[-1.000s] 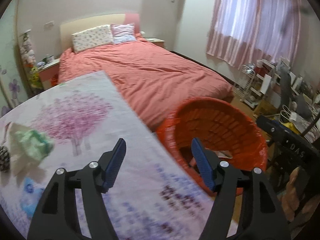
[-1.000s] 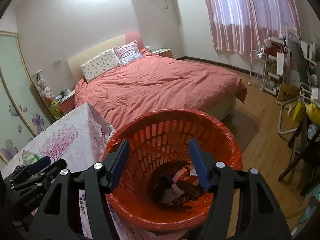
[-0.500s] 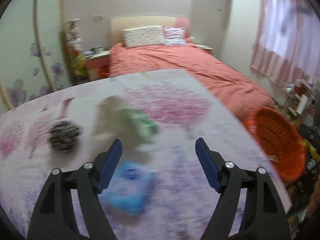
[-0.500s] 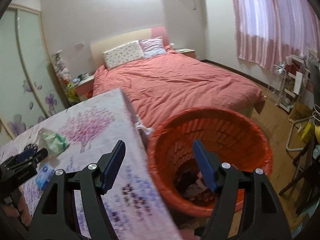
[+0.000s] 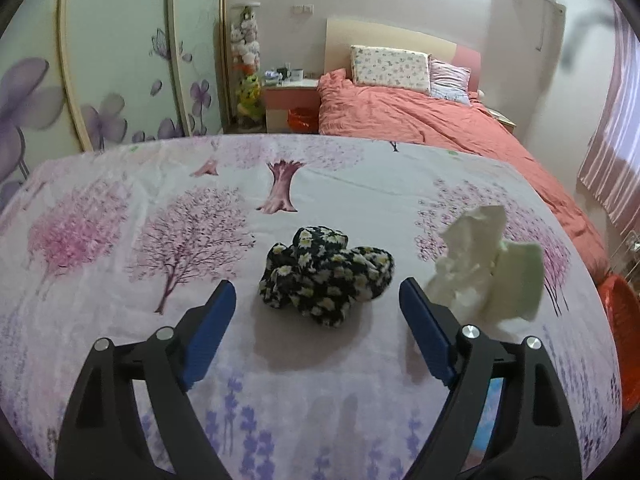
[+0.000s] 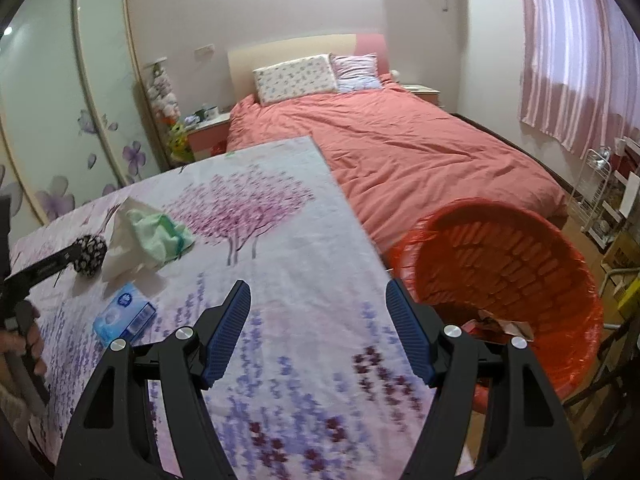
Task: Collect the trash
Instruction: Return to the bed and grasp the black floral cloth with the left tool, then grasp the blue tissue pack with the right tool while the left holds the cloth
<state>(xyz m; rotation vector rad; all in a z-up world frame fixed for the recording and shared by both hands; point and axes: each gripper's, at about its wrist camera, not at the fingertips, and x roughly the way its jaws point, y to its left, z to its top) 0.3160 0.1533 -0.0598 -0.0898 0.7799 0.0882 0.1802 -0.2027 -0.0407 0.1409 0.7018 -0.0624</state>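
Observation:
A black crumpled wad with white daisies [image 5: 326, 274] lies on the floral tablecloth [image 5: 160, 208], just ahead of and between the fingers of my open, empty left gripper [image 5: 316, 312]. A crumpled white and green tissue pack [image 5: 486, 268] lies to its right. In the right wrist view the wad [image 6: 91, 255], the tissue pack [image 6: 148, 238] and a blue tissue packet [image 6: 123, 315] lie at the left. My right gripper [image 6: 318, 320] is open and empty above the table near the red trash basket [image 6: 500, 280], which holds some trash.
A bed with a coral duvet [image 6: 400, 152] stands beyond the table. A wardrobe with flower-printed doors [image 5: 100, 80] is at the left. A wire rack [image 6: 596, 196] and clutter stand by the pink curtains [image 6: 576, 48]. The left gripper's body [image 6: 44, 268] shows at the far left.
My left gripper has swung left from the basket across the table to the black daisy wad. My right gripper has moved left from over the basket to over the table edge.

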